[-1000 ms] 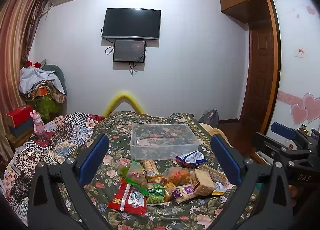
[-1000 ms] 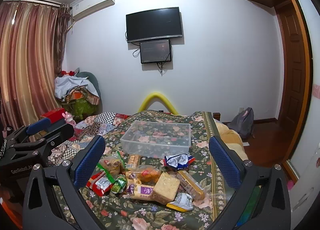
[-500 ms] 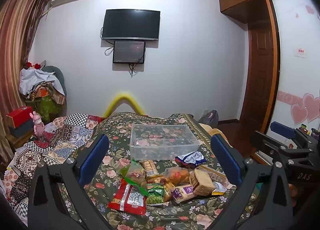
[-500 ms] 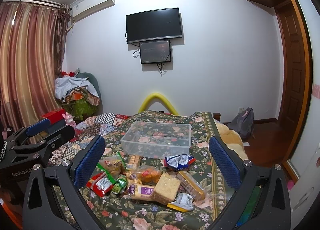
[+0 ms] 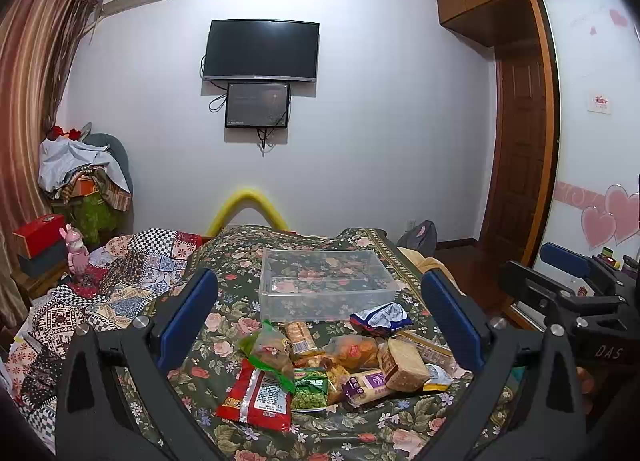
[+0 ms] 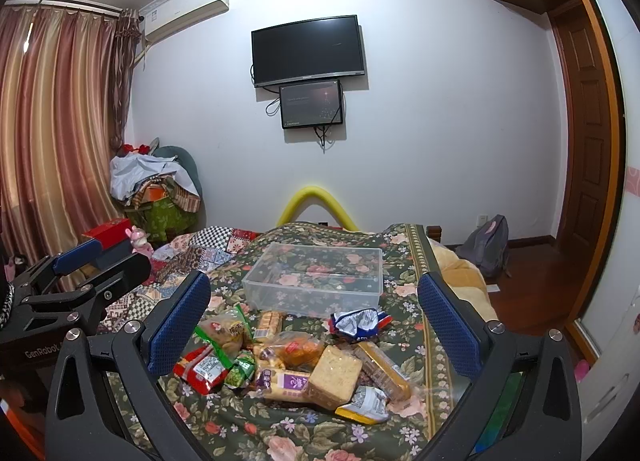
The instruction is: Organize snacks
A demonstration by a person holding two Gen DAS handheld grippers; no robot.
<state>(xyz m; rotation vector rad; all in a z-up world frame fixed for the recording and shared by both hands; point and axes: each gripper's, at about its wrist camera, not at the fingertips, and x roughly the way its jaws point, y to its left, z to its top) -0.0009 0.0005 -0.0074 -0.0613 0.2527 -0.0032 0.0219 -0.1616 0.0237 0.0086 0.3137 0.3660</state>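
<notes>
Left wrist view: both tongs hanging over a bed full of snacks, nothing grabbed.

The left tongs (image 5: 320, 317) are spread wide apart with nothing between them, and the right tongs (image 6: 314, 315) are gaping the same way, empty. The snack pile (image 5: 336, 369) sits just ahead of and below both, on the bed (image 5: 240, 313) with its dark floral cover. The red packet (image 5: 256, 395) is on the near left edge of the pile and a blue-white wrapper (image 5: 380, 317) at the far right. Just past the pile is the clear plastic bin (image 5: 326, 285), bare inside. Left of the left tongs there's a patchwork quilt (image 5: 120, 281). Far ahead on the white wall hangs a dark TV (image 5: 262, 51) with a smaller screen (image 5: 257, 105) under it. Striped curtains (image 6: 56, 141) are off to the left, a wooden door (image 6: 588, 141) to the right.
</notes>
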